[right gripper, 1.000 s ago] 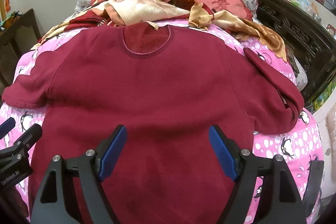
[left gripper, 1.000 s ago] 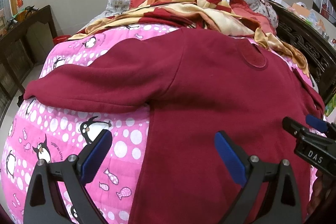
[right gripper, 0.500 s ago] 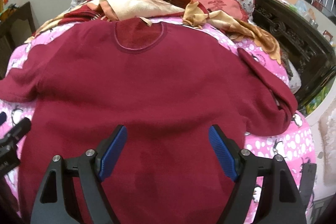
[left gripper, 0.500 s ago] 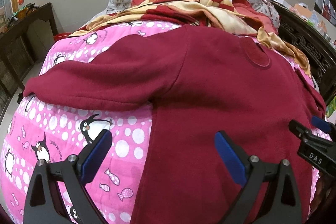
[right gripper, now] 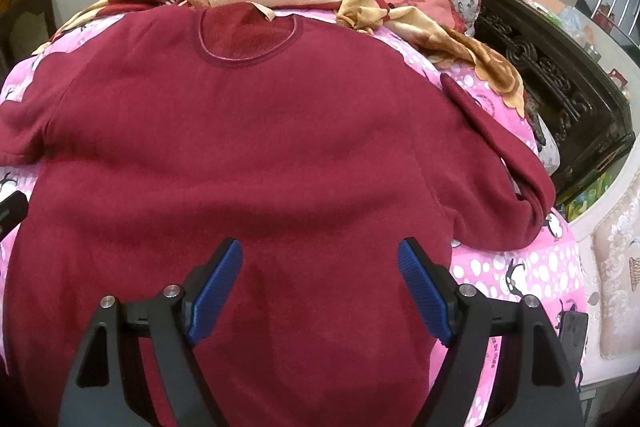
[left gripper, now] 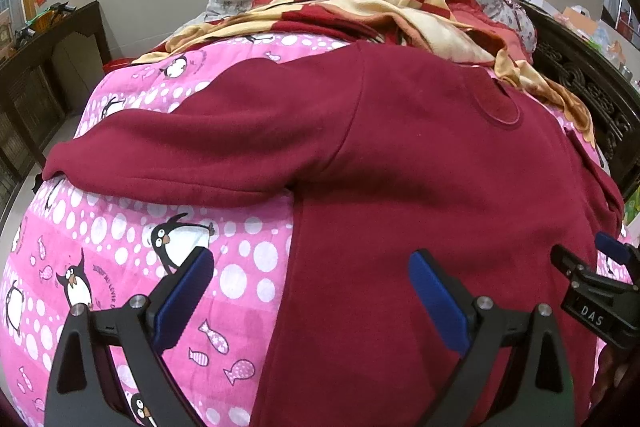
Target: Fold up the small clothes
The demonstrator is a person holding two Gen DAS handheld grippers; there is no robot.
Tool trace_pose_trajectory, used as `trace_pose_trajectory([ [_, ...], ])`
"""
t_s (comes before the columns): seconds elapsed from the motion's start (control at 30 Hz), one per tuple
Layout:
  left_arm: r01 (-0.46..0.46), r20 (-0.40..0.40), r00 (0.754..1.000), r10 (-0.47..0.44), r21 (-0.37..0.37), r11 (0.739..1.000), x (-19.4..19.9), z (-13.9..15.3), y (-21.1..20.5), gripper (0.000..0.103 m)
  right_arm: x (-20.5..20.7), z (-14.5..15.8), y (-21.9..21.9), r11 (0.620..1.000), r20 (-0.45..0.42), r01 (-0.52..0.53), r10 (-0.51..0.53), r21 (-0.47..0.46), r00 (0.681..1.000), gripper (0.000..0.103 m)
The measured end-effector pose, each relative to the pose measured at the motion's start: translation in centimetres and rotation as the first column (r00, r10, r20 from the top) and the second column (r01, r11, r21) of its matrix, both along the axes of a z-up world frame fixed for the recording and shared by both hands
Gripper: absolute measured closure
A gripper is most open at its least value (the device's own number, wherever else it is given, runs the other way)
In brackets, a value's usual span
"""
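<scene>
The sweater lies flat on the quilt, unfolded. Both your tools, left and right, hang apart, empty. Pinch too deep and you could lift quilt with fabric.
</scene>
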State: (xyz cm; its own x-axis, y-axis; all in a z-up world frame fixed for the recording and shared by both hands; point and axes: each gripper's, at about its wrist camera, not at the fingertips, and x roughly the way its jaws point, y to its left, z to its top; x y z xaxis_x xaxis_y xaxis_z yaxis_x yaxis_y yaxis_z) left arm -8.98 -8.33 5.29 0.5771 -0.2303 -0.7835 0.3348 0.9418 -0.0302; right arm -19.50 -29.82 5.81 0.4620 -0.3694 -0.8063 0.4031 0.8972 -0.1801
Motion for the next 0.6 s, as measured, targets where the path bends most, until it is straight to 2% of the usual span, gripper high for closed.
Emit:
trace_pose_trajectory([
  [0.4,-0.005,-0.003,1.0,0.005,-0.009,1.0,0.5,-0.1,0.4,0.003,0.4,-0.2,0.2,1.0,-0.007,-0.005,0.005,0.001,1.0,0.023],
  [0.6,-0.056,-0.04,0.998,0.053,-0.083,0.995,2.6,0.6,2.9,0.003,1.0,0.1,0.3,1.0,0.008,-0.024,0.024,0.008,1.0,0.023],
])
